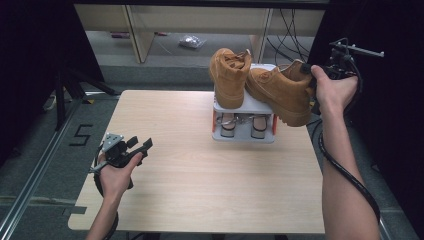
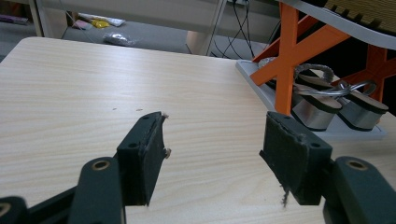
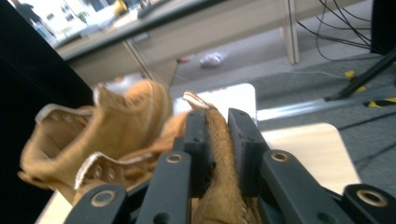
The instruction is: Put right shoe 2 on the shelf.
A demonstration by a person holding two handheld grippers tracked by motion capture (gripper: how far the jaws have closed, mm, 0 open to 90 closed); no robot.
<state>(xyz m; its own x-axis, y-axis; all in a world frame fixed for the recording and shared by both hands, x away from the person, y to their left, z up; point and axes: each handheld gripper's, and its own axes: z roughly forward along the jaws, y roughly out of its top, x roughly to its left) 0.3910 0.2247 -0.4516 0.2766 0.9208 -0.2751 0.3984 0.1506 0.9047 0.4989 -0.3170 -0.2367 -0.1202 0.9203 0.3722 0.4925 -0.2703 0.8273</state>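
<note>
Two tan suede boots rest on top of a small white shoe rack (image 1: 243, 107) at the table's far right. The left boot (image 1: 230, 75) stands upright on it. The right boot (image 1: 280, 92) lies tilted, its sole overhanging the rack's right edge. My right gripper (image 1: 307, 70) is shut on that boot's heel collar (image 3: 218, 140), with the suede pinched between both pads; its gripper point is (image 3: 217, 126). My left gripper (image 1: 140, 145) hovers low over the table's near left, jaws wide open and nothing between them (image 2: 212, 154).
A pair of silver wedge sandals (image 1: 243, 125) sits on the rack's lower shelf, between orange struts (image 2: 285, 65). The wooden table (image 1: 200, 180) spreads bare between the left gripper and the rack. Desk legs and cables stand behind the table.
</note>
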